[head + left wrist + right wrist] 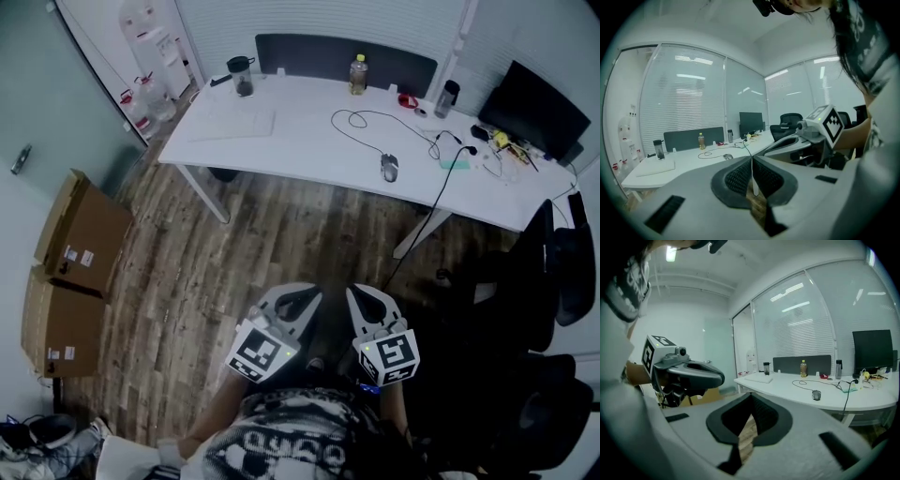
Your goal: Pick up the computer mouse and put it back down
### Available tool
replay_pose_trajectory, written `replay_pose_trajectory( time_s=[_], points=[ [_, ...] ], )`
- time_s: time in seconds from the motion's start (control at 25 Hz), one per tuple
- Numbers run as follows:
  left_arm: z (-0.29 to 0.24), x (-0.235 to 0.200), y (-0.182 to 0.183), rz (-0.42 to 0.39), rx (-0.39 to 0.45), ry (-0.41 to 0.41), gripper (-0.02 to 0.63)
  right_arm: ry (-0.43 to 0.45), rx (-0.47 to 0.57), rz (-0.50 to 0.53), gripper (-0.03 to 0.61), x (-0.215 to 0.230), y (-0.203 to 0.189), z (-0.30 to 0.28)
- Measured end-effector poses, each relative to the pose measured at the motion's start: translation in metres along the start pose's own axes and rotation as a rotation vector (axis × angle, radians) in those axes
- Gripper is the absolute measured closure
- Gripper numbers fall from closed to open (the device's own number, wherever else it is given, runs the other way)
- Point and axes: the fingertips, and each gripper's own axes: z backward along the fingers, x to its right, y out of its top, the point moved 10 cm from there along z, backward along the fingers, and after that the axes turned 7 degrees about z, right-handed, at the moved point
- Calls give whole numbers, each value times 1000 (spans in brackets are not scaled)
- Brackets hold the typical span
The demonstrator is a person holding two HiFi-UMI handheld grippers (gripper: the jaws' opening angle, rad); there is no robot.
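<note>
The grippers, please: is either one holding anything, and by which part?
Nothing: left gripper and right gripper are shut, empty; the computer mouse lies on the desk.

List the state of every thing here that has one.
computer mouse: lying on the white table, untouched.
left gripper: shut, empty.
right gripper: shut, empty.
bottle: upright, capped.
monitor: screen dark.
cardboard boxes: closed.
</note>
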Motion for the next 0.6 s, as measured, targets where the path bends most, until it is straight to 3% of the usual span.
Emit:
replay_pose_trajectory(
  time_s=[0.44,0.6],
  points=[
    [-95,-147,45,-54,-5,-48,609,-91,-11,-52,581,100,40,-124],
    [-136,-189,55,-73,-6,-99,609,-124,-23,-65,581,129,47,-165]
  ],
)
